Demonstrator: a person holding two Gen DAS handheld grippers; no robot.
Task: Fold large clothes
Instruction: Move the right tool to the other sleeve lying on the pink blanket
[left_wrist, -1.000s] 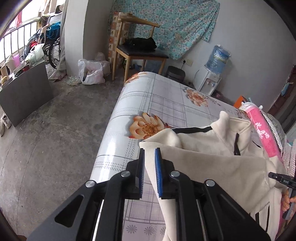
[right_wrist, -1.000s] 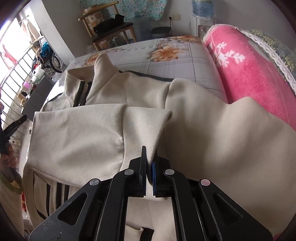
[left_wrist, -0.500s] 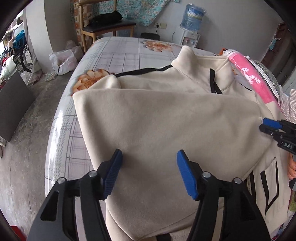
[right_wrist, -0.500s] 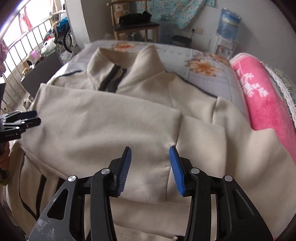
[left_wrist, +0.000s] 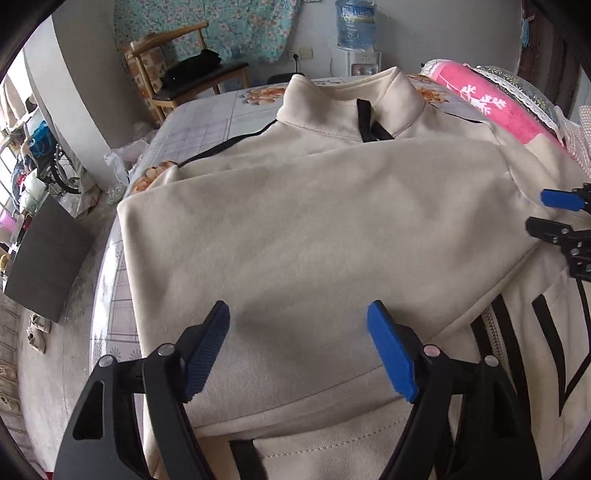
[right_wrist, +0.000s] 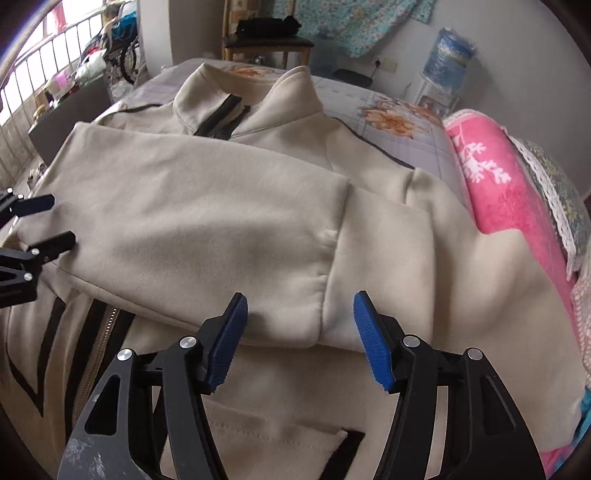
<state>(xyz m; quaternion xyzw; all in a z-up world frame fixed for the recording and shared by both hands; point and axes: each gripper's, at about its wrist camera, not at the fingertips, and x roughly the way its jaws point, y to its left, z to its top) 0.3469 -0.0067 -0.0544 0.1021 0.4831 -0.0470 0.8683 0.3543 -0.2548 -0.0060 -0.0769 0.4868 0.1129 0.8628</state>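
wooden chair (left_wrist: 192, 79) and water dispenser (left_wrist: 356, 40) against grey wall (left_wrist: 443, 33).

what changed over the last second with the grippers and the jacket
Both grippers let go: the left gripper and right gripper, shut on the cream jacket's fabric a second ago, now stand open above it. The sleeve they carried lies folded across the chest. The jacket stayed on the bed, collar away from the cameras.
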